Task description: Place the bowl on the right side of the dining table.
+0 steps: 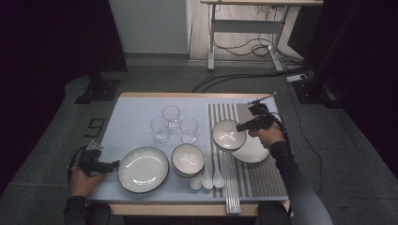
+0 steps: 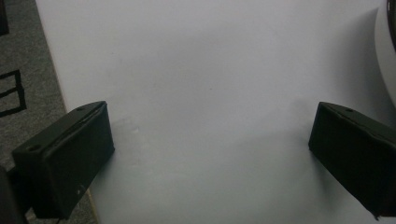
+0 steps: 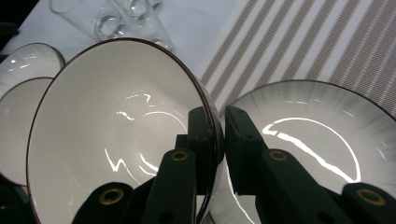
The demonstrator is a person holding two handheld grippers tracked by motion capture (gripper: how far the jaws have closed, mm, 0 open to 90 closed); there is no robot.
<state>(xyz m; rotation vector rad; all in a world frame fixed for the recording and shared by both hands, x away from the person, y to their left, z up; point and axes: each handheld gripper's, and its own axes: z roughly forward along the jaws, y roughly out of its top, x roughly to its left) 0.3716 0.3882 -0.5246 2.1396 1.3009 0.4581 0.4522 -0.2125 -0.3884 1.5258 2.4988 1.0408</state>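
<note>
- My right claw [image 3: 217, 140] is showing black jaws with brass-coloured rivets, and it is pinching a white bowl [image 3: 116, 140] edged with a thin dark rim.
- The plate [image 3: 317, 140] to its right is gleaming white, with fine ribbing toward a dark rim.
- The placemat [image 1: 263, 173] is showing grey and pale stripes.
- The tablecloth [image 2: 210, 70] under my black left claw [image 2: 210, 154] is looking plain pale grey-white.
- The near-left plate [image 1: 143, 169] is showing white inside a black rim.
- The three glasses [image 1: 173, 124] are looking clear.
- The spoons [image 1: 207, 179] are looking white.
</note>
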